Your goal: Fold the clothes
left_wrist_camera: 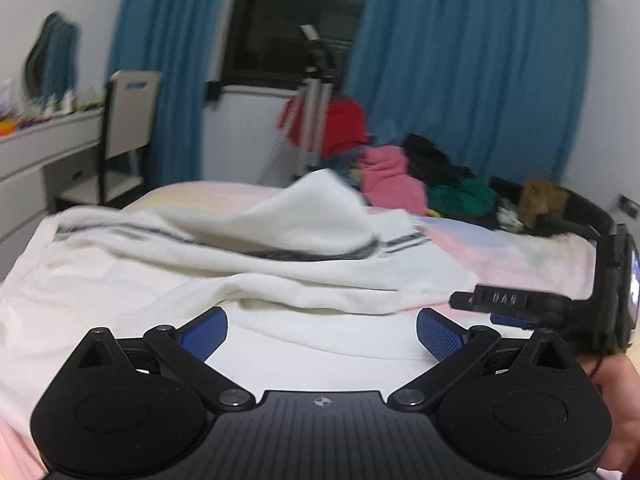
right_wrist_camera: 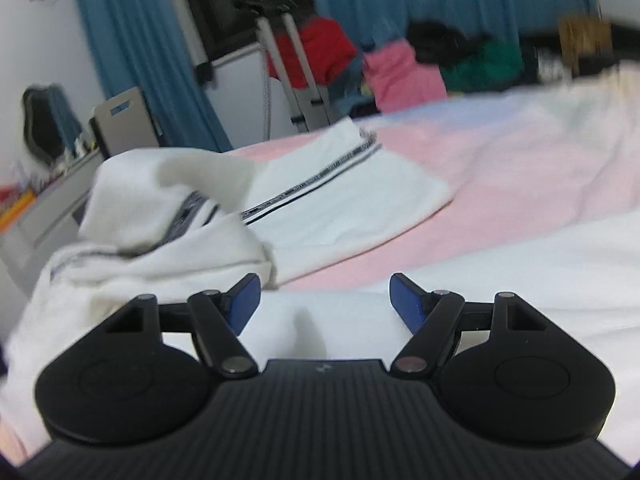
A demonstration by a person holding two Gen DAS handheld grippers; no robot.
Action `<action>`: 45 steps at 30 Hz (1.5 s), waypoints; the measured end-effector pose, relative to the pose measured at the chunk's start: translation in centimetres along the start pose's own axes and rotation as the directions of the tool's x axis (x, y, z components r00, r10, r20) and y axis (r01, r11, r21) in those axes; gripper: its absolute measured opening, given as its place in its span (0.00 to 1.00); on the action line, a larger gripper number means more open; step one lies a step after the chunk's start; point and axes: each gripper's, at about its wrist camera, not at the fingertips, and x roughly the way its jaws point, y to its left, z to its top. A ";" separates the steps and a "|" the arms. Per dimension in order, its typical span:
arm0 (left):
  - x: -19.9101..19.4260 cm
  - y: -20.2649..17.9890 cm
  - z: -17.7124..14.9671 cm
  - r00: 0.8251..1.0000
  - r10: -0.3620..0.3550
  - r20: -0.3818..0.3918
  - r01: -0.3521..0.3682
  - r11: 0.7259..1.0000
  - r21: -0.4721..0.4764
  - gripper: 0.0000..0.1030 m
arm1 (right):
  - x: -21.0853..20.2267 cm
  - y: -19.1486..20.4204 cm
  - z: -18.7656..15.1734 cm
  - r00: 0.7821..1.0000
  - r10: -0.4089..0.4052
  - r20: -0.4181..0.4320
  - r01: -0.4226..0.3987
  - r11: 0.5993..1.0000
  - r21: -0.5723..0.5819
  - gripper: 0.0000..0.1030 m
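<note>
A white garment with dark stripes (left_wrist_camera: 224,248) lies rumpled on the pink bed sheet (left_wrist_camera: 512,256). It also shows in the right wrist view (right_wrist_camera: 328,208), partly folded over itself. My left gripper (left_wrist_camera: 322,330) is open and empty, low over the garment's near part. My right gripper (right_wrist_camera: 324,304) is open and empty, just above white cloth at the garment's near edge. The right gripper also shows in the left wrist view (left_wrist_camera: 496,308) at the right, close above the bed.
A pile of clothes, pink (left_wrist_camera: 392,180), black and green (left_wrist_camera: 460,196), lies at the bed's far end. A tripod stand with a red garment (left_wrist_camera: 340,124) stands behind. A desk and chair (left_wrist_camera: 124,136) are at the left, blue curtains (left_wrist_camera: 472,64) behind.
</note>
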 end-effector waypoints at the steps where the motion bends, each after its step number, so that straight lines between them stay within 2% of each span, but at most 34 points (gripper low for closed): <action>1: 0.4 0.4 -0.1 1.000 0.012 -0.003 -0.012 1.000 -0.006 0.99 | 1.5 -0.6 0.3 1.000 0.005 -0.015 -0.004 0.999 0.043 0.71; 2: 1.0 0.7 -0.3 1.000 0.021 -0.007 -0.021 1.000 -0.006 0.99 | 3.1 -1.1 0.6 1.000 0.010 -0.030 -0.008 0.996 0.086 0.71; 6: 3.9 2.5 -0.7 0.997 0.051 -0.054 -0.054 0.997 -0.053 0.99 | 6.0 -2.5 1.9 0.999 -0.040 0.005 0.038 0.979 0.199 0.71; 10: 6.8 3.9 -1.0 0.995 0.038 -0.094 -0.052 0.988 -0.148 0.99 | 9.0 -3.9 3.1 0.995 -0.093 0.034 0.078 0.948 0.310 0.69; 12: 7.7 3.9 -1.4 0.996 0.037 -0.077 -0.046 0.991 -0.124 0.99 | 10.5 -4.6 3.7 0.992 -0.121 0.046 0.096 0.926 0.365 0.54; 13: 8.0 3.8 -1.5 0.996 0.040 -0.079 -0.049 0.992 -0.112 0.99 | 11.2 -4.9 4.0 0.990 -0.135 0.051 0.104 0.914 0.392 0.29; 14: 8.4 3.8 -1.7 0.996 0.039 -0.086 -0.048 0.993 -0.108 0.99 | 12.0 -5.3 4.3 0.987 -0.149 0.056 0.112 0.901 0.418 0.10; 15: 8.8 3.6 -1.8 0.995 0.035 -0.095 -0.046 0.993 -0.110 0.99 | 12.7 -5.6 4.7 0.985 -0.163 0.061 0.120 0.888 0.445 0.08; 16: 9.0 3.6 -2.0 0.994 0.031 -0.102 -0.042 0.993 -0.115 0.99 | 13.5 -5.9 5.0 0.982 -0.178 0.065 0.127 0.874 0.470 0.07; 17: 9.1 3.6 -2.0 0.994 0.026 -0.107 -0.039 0.992 -0.118 0.99 | 13.5 -5.8 6.0 0.981 -0.187 0.053 0.145 0.884 0.444 0.07; 21: 9.3 2.9 -2.1 0.996 0.027 -0.089 -0.035 0.994 -0.099 0.99 | 11.5 -5.3 10.9 0.973 -0.198 0.118 0.142 0.917 0.372 0.06; 23: 9.1 2.7 -2.1 0.997 0.024 -0.077 -0.031 0.995 -0.093 0.99 | 9.5 -6.0 13.2 0.957 -0.236 0.168 0.170 0.927 0.335 0.06; 25: 9.1 2.6 -2.0 0.997 0.018 -0.071 -0.025 0.996 -0.085 0.99 | 7.1 -7.5 15.6 0.930 -0.288 0.229 0.209 0.925 0.317 0.06; 28: 8.9 2.3 -2.0 0.997 0.016 -0.070 -0.021 0.997 -0.072 0.99 | 3.1 -11.9 17.4 0.866 -0.409 0.289 0.296 0.884 0.362 0.06; 29: 8.8 2.3 -1.9 0.998 0.008 -0.066 -0.013 0.997 -0.073 0.99 | 1.9 -13.8 17.6 0.844 -0.451 0.289 0.332 0.864 0.379 0.06; 31: 8.6 2.2 -1.8 0.998 -0.008 -0.057 0.004 0.997 -0.073 0.99 | 0.0 -17.3 16.9 0.815 -0.516 0.264 0.393 0.827 0.401 0.06; 34: 8.3 1.5 -1.8 0.999 -0.013 -0.038 0.012 1.000 -0.026 0.99 | -1.2 -21.1 14.0 0.808 -0.563 0.173 0.462 0.788 0.407 0.06; 37: 8.0 0.8 -1.9 0.999 -0.017 -0.037 0.017 1.000 0.008 0.99 | -2.1 -22.6 12.6 0.807 -0.570 0.153 0.471 0.778 0.416 0.06; 41: 7.1 0.2 -1.7 1.000 -0.023 -0.018 0.024 0.999 0.033 0.99 | -2.8 -22.6 12.7 0.802 -0.557 0.217 0.448 0.800 0.399 0.06; 45: 6.0 -0.3 -1.3 0.999 -0.028 0.017 0.026 0.998 0.057 0.99 | -1.8 -25.0 9.8 0.795 -0.584 0.166 0.483 0.774 0.410 0.06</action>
